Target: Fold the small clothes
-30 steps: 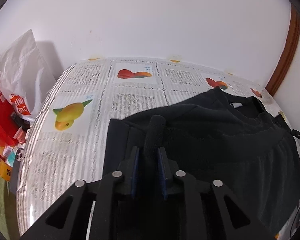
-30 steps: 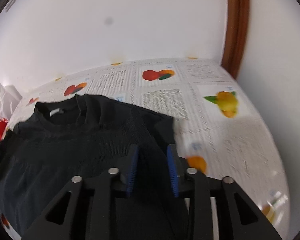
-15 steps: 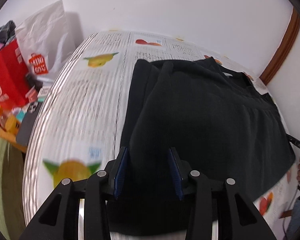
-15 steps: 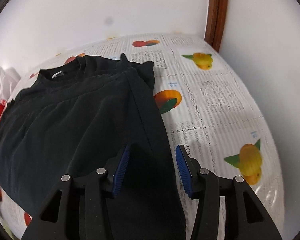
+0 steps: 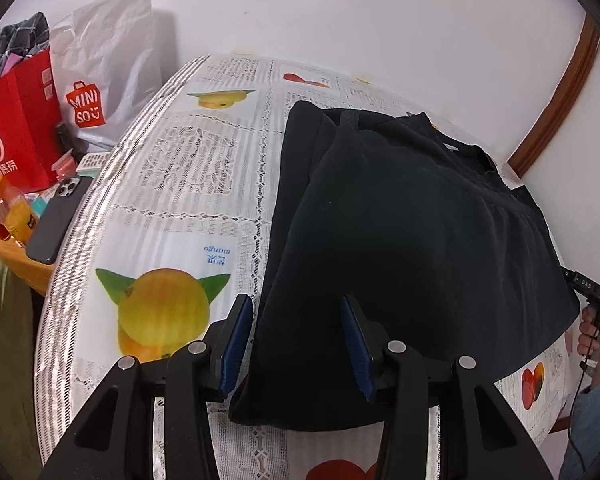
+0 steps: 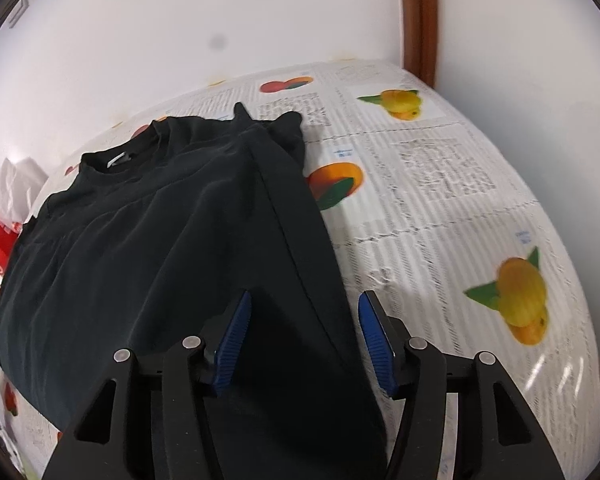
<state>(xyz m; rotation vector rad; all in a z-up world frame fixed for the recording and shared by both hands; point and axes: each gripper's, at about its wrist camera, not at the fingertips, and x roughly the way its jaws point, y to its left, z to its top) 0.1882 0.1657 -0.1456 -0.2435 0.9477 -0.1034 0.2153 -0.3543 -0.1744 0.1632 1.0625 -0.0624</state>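
1. The left gripper (image 5: 296,344) and the right gripper (image 6: 304,340) are both standing released: their jaws have just been opening, and the black shirt (image 5: 400,240) is lying between the blue pads without being pressed.
2. If either gripper is pulling away low, a pad could be catching the loose cloth and dragging a folded side panel open.
3. The shirt's near hem is hanging close to the tablecloth's (image 5: 188,208) near edge, so a snag could be sliding it off.
4. The shirt is lying flat on the middle of the tablecloth, collar towards the wall, both sides folded inward in long straight creases.
5. A phone (image 5: 56,220) is resting just off the tablecloth's left edge, well apart from the shirt.
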